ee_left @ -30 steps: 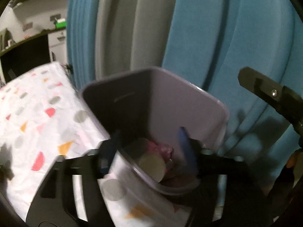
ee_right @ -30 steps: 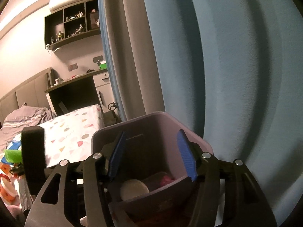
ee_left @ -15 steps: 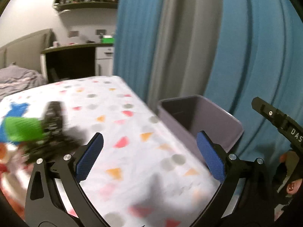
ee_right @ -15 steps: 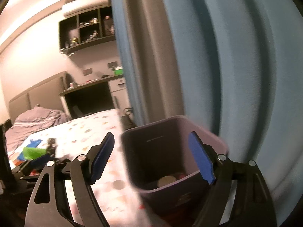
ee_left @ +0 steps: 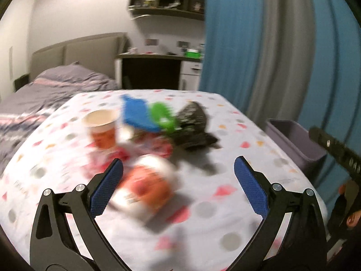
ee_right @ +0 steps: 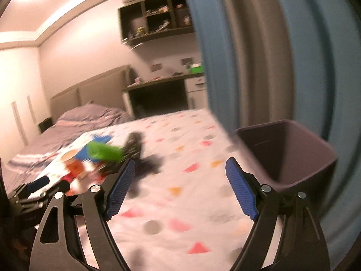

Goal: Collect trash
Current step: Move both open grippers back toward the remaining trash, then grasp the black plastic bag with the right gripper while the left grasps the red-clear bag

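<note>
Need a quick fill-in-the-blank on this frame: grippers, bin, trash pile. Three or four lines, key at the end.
1. Both the left gripper and the right gripper have jaws that are ____.
2. The purple trash bin stands beside the table next to the ____ curtain.
3. The paper cup on the table stands ____.
4. The crumpled bag right of the green wrapper is ____ in colour.

Missing words: open; blue; upright; black

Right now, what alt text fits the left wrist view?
The open left gripper hovers over a blurred pile of trash on a patterned tablecloth: an upright paper cup, a toppled cup, and blue, green and black wrappers. A purple bin stands at right.
</note>
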`<state>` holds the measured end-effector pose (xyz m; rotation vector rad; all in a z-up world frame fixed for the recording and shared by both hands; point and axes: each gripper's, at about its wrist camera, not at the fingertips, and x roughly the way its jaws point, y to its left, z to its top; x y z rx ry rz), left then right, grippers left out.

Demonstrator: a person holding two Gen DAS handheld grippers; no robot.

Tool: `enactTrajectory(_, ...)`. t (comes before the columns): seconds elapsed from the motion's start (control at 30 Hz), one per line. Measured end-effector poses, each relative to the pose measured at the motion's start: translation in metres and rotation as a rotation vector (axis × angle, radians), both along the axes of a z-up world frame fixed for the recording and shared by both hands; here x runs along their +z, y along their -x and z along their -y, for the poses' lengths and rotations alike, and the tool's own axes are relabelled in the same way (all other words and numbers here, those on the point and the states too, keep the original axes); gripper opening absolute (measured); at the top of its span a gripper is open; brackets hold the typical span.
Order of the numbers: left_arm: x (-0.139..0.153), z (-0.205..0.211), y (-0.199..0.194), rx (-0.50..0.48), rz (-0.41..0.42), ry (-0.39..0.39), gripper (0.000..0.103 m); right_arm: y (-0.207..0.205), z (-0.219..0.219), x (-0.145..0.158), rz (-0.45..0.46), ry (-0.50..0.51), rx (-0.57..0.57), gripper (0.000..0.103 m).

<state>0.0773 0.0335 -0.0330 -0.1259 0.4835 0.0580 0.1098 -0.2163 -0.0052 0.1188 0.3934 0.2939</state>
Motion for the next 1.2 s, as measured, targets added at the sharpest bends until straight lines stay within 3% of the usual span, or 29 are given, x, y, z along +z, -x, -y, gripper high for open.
enactTrajectory(0.37,-0.002,-0.085,0.042,0.192,0.004,0.025,0.097,0.024,-0.105,-0.016,-0.046,0.091,0.236,0.080)
enactTrajectory(0.8,-0.017,-0.109,0.043,0.216,-0.020,0.062,0.097,-0.015,-0.133,-0.025,-0.084,0.130,0.214,0.080)
enactTrajectory(1.0,-0.021,-0.109,0.030,0.191,-0.035,0.077,0.097,-0.047,-0.152,-0.032,-0.110,0.177,0.224,0.068)
enactTrajectory(1.1,-0.023,-0.109,0.020,0.169,-0.047,0.093,0.097,-0.063,-0.162,-0.035,-0.129,0.201,0.233,0.057)
enactTrajectory(1.2,-0.025,-0.109,0.011,0.154,-0.060,0.091,0.097,-0.077,-0.168,-0.041,-0.156,0.222,0.240,0.039)
